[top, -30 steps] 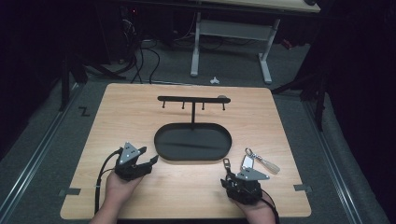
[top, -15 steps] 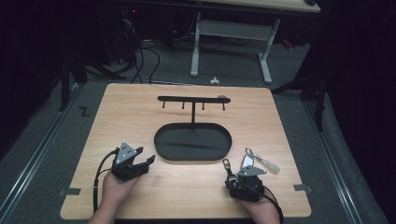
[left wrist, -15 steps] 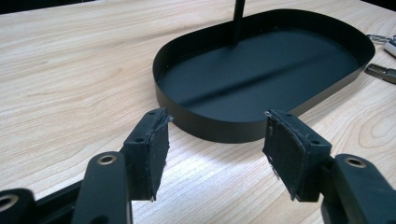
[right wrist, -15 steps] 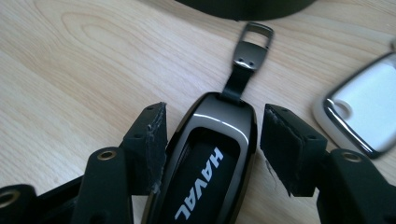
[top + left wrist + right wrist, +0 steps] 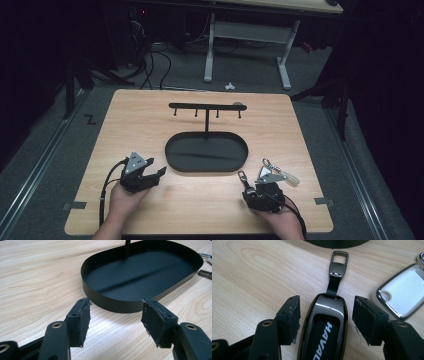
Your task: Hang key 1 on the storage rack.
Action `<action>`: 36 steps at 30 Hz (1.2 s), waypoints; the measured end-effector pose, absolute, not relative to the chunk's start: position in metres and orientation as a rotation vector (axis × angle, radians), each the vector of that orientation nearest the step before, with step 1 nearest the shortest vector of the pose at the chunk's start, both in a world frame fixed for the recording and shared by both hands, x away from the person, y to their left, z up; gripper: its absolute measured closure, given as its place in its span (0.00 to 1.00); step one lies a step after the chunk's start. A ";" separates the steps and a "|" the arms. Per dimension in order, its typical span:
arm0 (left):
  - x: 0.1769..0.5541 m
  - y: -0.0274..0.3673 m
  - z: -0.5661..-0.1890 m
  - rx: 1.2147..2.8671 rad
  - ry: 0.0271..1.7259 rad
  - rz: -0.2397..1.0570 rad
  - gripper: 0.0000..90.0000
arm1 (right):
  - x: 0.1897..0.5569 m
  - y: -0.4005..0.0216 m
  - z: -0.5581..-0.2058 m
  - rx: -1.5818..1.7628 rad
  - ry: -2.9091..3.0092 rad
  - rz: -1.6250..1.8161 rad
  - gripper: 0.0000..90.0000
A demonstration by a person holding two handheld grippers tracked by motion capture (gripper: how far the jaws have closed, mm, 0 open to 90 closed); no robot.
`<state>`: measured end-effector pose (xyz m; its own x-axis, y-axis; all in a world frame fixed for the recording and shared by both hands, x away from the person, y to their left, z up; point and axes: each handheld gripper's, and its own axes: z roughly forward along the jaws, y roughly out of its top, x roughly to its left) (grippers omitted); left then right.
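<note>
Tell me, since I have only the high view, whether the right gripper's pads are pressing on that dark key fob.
Observer: No. The right gripper straddles the dark key fob, but both pads stand clear of its sides. The jaws have just been opening.
Operator: Read me what is printed on it.
Observer: White lettering that begins HAVA; the rest runs out of the picture.
Operator: Report the left gripper.
Observer: The left gripper is open with nothing between its jaws, facing the wall of the black oval tray.
</note>
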<state>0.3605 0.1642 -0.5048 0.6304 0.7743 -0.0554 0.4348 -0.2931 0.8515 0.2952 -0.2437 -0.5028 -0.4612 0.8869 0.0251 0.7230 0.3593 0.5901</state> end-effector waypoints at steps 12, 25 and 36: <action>0.359 0.163 -0.507 1.960 0.919 0.485 0.45 | 0.337 -0.230 -0.479 1.504 2.466 0.547 0.46; 0.360 0.160 -0.508 1.966 0.909 0.477 0.45 | 0.366 -0.213 -0.467 1.502 2.601 0.299 0.42; 0.361 0.160 -0.509 1.970 0.907 0.472 0.45 | 0.381 -0.207 -0.474 1.615 2.648 0.153 0.64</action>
<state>0.3607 0.1599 -0.5090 0.6595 0.7514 -0.0230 0.4127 -0.3363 0.8465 0.3814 -0.2069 -0.4744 -0.4583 0.8886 0.0205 0.8850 0.4541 0.1031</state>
